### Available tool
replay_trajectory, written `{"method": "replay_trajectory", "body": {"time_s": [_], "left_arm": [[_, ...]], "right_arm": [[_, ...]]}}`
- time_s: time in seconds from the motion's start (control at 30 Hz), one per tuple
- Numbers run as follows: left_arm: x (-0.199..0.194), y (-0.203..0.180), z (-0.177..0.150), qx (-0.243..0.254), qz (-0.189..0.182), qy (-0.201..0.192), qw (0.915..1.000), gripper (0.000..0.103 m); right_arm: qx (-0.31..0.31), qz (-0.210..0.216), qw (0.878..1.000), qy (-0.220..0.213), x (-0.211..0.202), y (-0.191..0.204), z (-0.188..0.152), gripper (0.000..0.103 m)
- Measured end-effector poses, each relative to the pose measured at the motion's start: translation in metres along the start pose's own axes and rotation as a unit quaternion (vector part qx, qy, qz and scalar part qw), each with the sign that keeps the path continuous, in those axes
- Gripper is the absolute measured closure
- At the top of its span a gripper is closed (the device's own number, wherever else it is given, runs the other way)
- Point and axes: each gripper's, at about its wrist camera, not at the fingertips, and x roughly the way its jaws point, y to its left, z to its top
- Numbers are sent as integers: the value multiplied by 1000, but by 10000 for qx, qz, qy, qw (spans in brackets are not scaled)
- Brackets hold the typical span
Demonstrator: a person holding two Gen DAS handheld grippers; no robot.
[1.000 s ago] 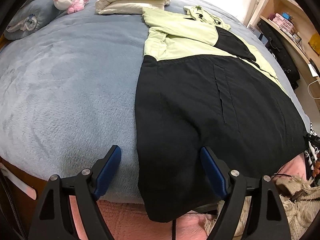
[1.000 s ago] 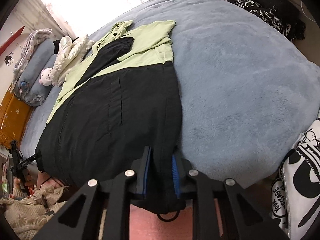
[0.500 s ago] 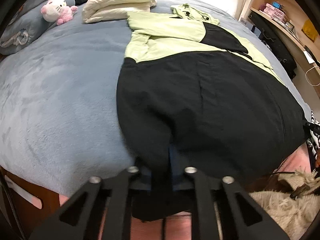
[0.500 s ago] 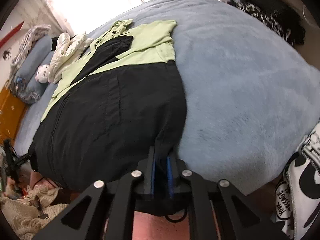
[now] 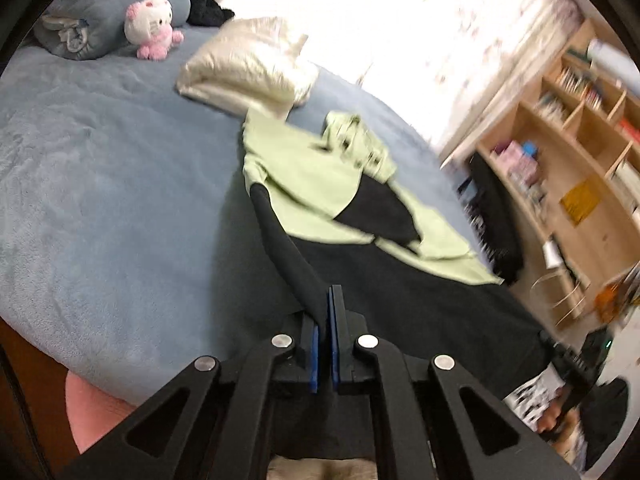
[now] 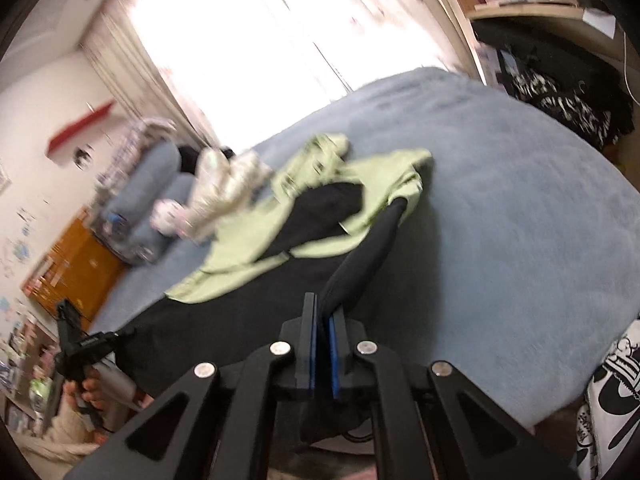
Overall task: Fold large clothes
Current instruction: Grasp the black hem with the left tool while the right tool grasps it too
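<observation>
A large jacket, black (image 5: 400, 292) below and pale green (image 5: 312, 184) above, lies spread on the bed. My left gripper (image 5: 327, 294) is shut on the left corner of its black hem, and that edge rises off the bed in a taut fold. My right gripper (image 6: 322, 304) is shut on the hem's right corner, which is lifted the same way above the jacket (image 6: 240, 308). In the right wrist view the left gripper (image 6: 78, 346) shows at the far left, held by a hand. Both views are motion-blurred.
A blue-grey blanket (image 5: 100, 200) covers the bed. A folded cream quilt (image 5: 248, 72) and a pink-white plush toy (image 5: 150, 26) lie near the pillows. Wooden shelves (image 5: 560, 168) stand right of the bed. A black-and-white bag (image 6: 616, 392) stands by the bed's near corner.
The left jaws, open a second ago, have closed on the hem. Both grippers then rose, pulling the jacket's bottom corners up off the bed; both views tilted upward.
</observation>
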Motion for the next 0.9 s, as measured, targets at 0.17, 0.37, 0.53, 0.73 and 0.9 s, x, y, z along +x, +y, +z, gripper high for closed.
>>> {"method": "replay_trajectory", "body": {"time_s": [0.17, 0.37, 0.53, 0.73, 0.9], "left_arm": [[-34, -14, 4, -56, -200, -327, 9993, 103], [-52, -36, 15, 447, -42, -519, 9976, 103], [-9, -20, 16, 743, 514, 77, 9959, 97], [50, 48, -8, 441, 1062, 1107, 9872, 69], [72, 88, -32, 289, 1277, 1632, 9779, 65]], "right_arm": [[84, 329, 9991, -235, -18, 16, 11, 99], [89, 397, 9988, -289, -22, 23, 20, 99], [194, 295, 9991, -231, -11, 12, 24, 99], [356, 113, 9992, -138, -6, -7, 20, 99], [392, -25, 9992, -50, -4, -16, 15, 99]]}}
